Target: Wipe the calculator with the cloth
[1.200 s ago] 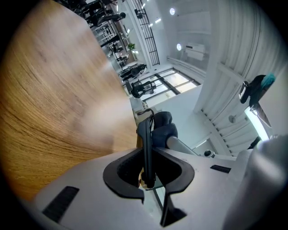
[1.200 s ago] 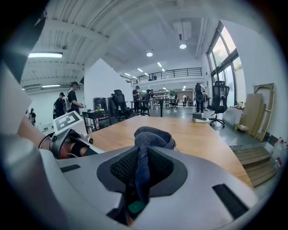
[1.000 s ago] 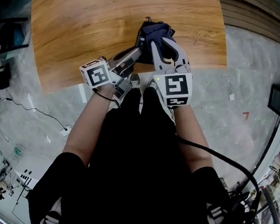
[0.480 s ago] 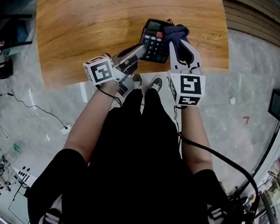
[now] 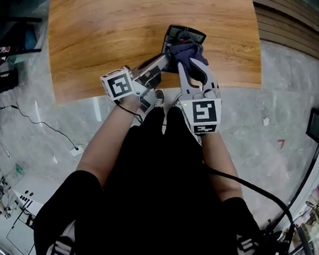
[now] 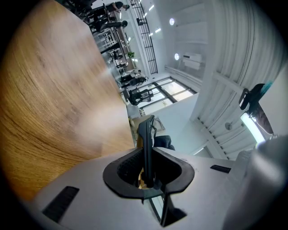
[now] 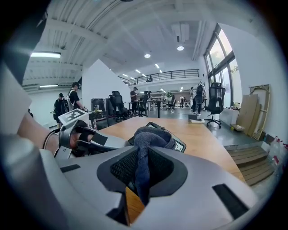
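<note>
The black calculator (image 5: 181,35) lies near the front edge of the wooden table (image 5: 101,30), and only its display end shows. My left gripper (image 5: 162,59) is shut on the calculator's near left edge (image 6: 146,139), which stands edge-on between the jaws in the left gripper view. My right gripper (image 5: 191,66) is shut on a dark blue cloth (image 5: 187,53). The cloth's bunched end rests on the keypad and hides most of it. In the right gripper view the cloth (image 7: 146,148) runs up from between the jaws, with the calculator's display (image 7: 178,144) just behind it.
The wooden table's front edge (image 5: 151,90) runs just under both grippers, with grey stone floor (image 5: 271,123) below and to the right. The person's shoes (image 5: 159,99) stand beneath the grippers. A black cable (image 5: 254,185) trails from the right arm.
Half a second ago the cloth sat at the calculator's right side and the keypad showed. Now my right gripper has come left with it and the cloth covers the keys. The left gripper stays put.
</note>
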Demonstrator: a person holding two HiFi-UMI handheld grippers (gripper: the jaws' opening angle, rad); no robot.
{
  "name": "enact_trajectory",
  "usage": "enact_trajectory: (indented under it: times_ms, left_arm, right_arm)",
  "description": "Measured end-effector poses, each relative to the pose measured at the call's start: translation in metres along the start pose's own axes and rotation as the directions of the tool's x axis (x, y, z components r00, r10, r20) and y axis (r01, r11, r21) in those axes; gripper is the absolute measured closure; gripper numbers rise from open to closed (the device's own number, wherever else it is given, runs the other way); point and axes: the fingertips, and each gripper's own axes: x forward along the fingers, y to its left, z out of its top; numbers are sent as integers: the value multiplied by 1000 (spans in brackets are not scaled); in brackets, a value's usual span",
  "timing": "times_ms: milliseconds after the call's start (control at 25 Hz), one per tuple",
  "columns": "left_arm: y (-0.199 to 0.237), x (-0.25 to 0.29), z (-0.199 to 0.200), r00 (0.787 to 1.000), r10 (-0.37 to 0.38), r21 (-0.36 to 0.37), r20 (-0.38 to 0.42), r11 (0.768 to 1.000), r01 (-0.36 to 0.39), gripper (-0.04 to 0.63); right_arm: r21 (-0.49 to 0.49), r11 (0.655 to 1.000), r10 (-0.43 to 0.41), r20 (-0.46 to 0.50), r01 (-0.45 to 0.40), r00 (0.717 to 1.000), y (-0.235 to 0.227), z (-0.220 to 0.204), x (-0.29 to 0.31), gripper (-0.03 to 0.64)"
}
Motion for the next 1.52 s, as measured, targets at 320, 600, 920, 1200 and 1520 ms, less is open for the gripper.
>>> enact_trajectory:
  times_ms: [320, 600, 920, 1200, 1520]
  left_arm:
    - [-1, 1, 3, 1000, -17, -3, 20, 1000, 17, 525]
    - [-2, -11, 8, 998, -25, -29, 55, 999, 26, 525]
    - [-4, -12, 14, 995, -34, -63, 91, 997, 40, 525]
    - [1, -13, 22, 992, -25, -74, 121, 997, 35, 525]
    - [5, -20, 28, 991, -12, -93, 136, 995, 25, 525]
  right_arm:
    - [-1, 1000, 4, 0, -4, 1000, 7, 6, -4, 554]
    - [-17, 999, 33, -1, -33, 999, 26, 2, -7, 554]
    - [6, 997, -82, -18, 82, 996, -35, -2, -7, 554]
    - [-7, 1000, 19, -10, -19, 1000, 7, 4, -1, 554]
    - [2, 992, 124, -14, -124, 992, 54, 0, -1, 554]
